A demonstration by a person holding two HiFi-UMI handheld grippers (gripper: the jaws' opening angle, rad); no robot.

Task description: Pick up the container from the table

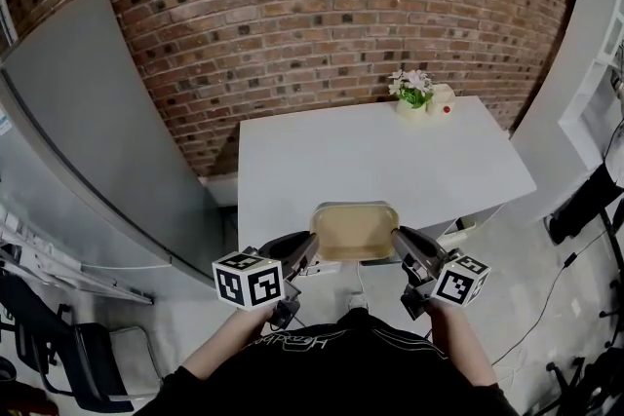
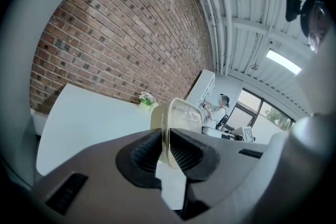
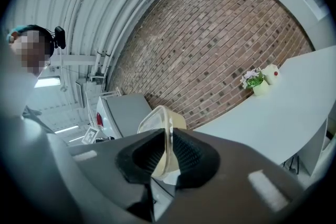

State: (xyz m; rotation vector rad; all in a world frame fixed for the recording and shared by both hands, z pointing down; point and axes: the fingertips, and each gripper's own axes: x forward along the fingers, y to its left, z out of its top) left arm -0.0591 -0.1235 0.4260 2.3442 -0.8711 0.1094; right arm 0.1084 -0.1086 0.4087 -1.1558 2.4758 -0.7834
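A tan, clear-rimmed rectangular container (image 1: 353,230) hangs at the near edge of the white table (image 1: 380,161), held from both sides. My left gripper (image 1: 305,251) is shut on the container's left rim, and the rim (image 2: 169,139) runs between its ribbed pads in the left gripper view. My right gripper (image 1: 402,245) is shut on the right rim, which shows as a clear edge (image 3: 168,141) pinched between the pads in the right gripper view. The container looks empty from above.
A small potted plant (image 1: 412,93) and a pale round object with a red dot (image 1: 442,98) stand at the table's far edge by the brick wall (image 1: 322,5). A grey panel (image 1: 88,141) leans at the left; cables lie on the floor at the right.
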